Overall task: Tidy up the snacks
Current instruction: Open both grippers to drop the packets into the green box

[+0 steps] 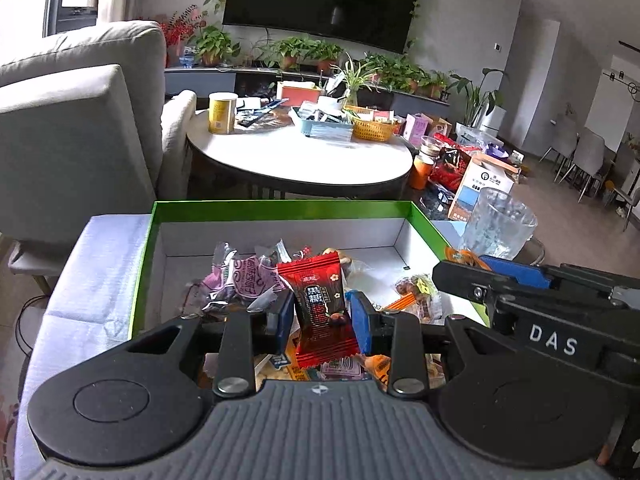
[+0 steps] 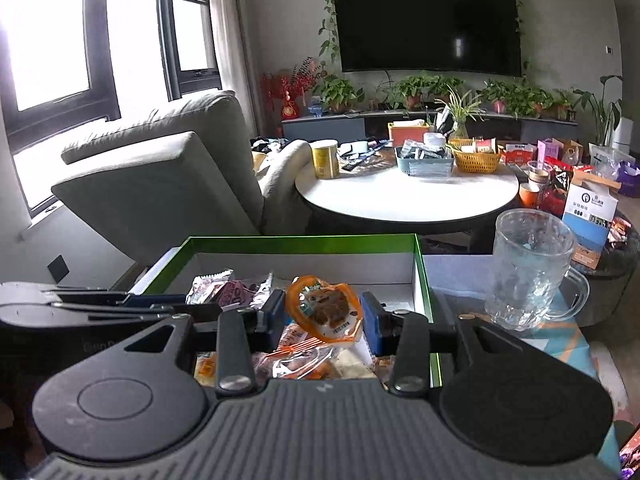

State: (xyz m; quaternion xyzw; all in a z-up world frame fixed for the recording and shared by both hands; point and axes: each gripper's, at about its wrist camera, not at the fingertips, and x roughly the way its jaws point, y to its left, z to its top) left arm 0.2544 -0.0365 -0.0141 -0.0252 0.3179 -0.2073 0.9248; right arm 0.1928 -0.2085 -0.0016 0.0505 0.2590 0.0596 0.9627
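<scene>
My left gripper (image 1: 320,316) is shut on a red snack packet (image 1: 322,312), held upright over the green-rimmed cardboard box (image 1: 280,205). Several wrapped snacks, among them a purple packet (image 1: 248,282), lie on the box floor beneath. My right gripper (image 2: 325,316) is shut on an orange-edged clear snack packet (image 2: 326,310), also above the box (image 2: 304,240). The right gripper (image 1: 516,284) reaches in from the right in the left wrist view; the left gripper (image 2: 100,304) shows at the left edge of the right wrist view.
A clear glass mug (image 2: 530,268) stands just right of the box on the low table. Beyond are a round white table (image 2: 408,196) with baskets and a yellow can (image 2: 325,159), a grey sofa (image 2: 160,176) at left, and boxes on the floor at right.
</scene>
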